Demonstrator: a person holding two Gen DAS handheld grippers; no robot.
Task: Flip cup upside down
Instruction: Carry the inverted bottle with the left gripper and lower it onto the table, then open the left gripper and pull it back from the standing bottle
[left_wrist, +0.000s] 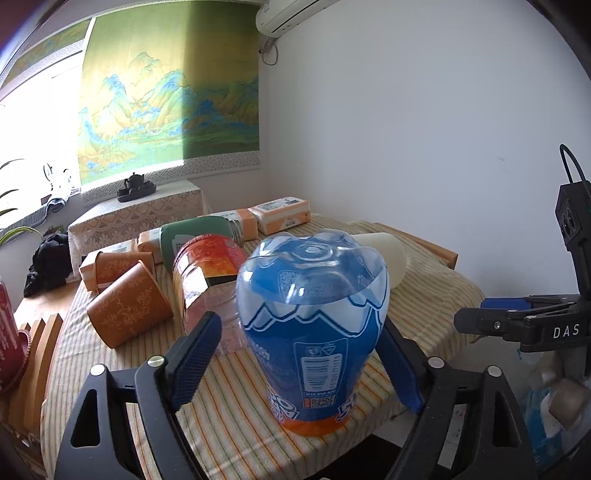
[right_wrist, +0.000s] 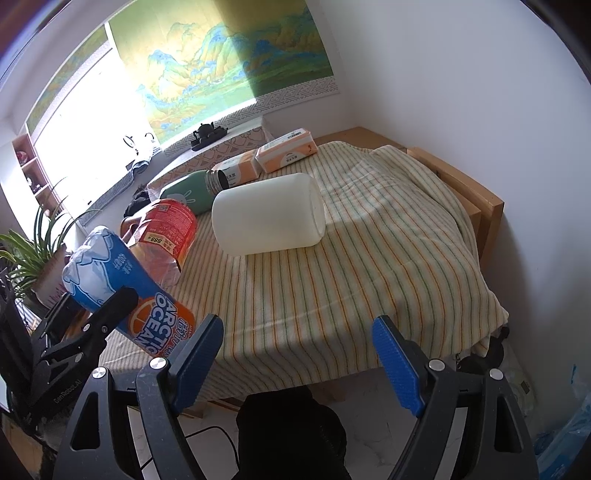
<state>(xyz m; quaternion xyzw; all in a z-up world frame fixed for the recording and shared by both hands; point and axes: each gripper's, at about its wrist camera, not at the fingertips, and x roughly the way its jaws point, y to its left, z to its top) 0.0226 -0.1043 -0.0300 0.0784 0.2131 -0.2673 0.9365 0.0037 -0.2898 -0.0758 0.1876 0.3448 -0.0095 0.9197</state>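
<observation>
Left wrist: left tongs (left_wrist: 301, 360) spread open around blue cup (left_wrist: 314, 325), bottom-up, tilted, at near edge of striped tabletop (left_wrist: 229, 417); contact unclear. Right tongs (right_wrist: 297, 356) open, empty, off the edge.

Left gripper (left_wrist: 295, 365): black plastic frame with triangular cut-outs, silver round-head screws at the pivots, and blue ribbed pads (left_wrist: 195, 360) on the jaws. Right gripper (right_wrist: 295, 365): same construction; in the left wrist view its body carries white "DAS" lettering, a black camera housing and a looped black cable.
</observation>
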